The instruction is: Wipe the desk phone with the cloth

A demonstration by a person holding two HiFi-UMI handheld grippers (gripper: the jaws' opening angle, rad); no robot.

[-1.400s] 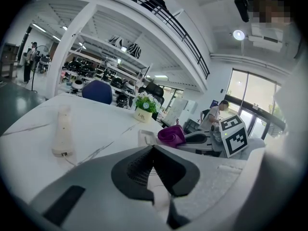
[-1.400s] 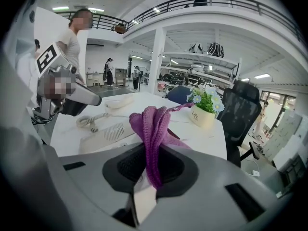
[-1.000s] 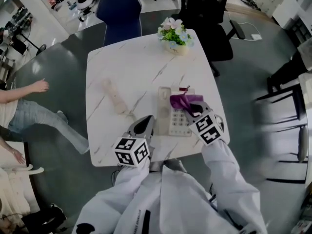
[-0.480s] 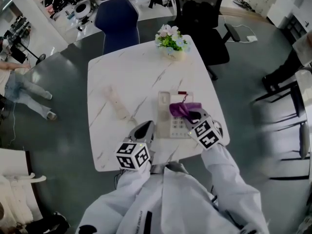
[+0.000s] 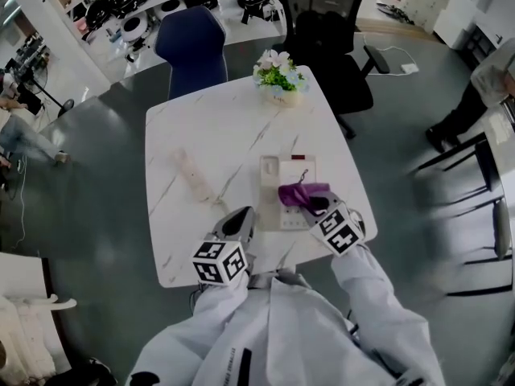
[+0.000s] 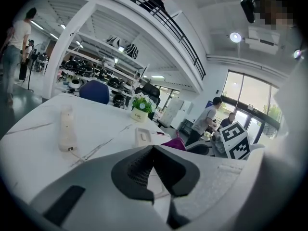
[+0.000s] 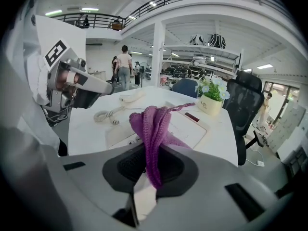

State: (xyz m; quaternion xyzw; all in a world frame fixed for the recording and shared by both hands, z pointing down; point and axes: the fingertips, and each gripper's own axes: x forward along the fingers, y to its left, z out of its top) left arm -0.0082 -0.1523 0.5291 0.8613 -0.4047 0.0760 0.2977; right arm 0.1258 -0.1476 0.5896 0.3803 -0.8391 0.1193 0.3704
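1. The white marble desk [image 5: 185, 135] fills the middle of the head view, and the desk phone [image 5: 283, 175] sits right of centre near the desk's lower edge.
2. The phone's handset [image 5: 191, 175] lies off its cradle on the desk, left of the phone and well apart from it. A coiled cord [image 7: 108, 114] runs from it in the right gripper view.
3. The right gripper [image 5: 315, 203] comes in from the lower right. Its jaws are clamped on a purple cloth [image 5: 298, 192].
4. The cloth bunches up out of the jaws and spreads over the lower right part of the phone's face, over the keypad side.
5. The left gripper [image 5: 235, 223] sits lower centre, just left of the phone, at the desk's near edge. Its jaws are together with nothing between them.
6. A small pot of flowers [image 5: 279, 75] stands at the desk's far edge, top centre.
7. Beyond it are a blue chair [image 5: 191, 43] at upper left and a black office chair [image 5: 326, 22] at upper right.
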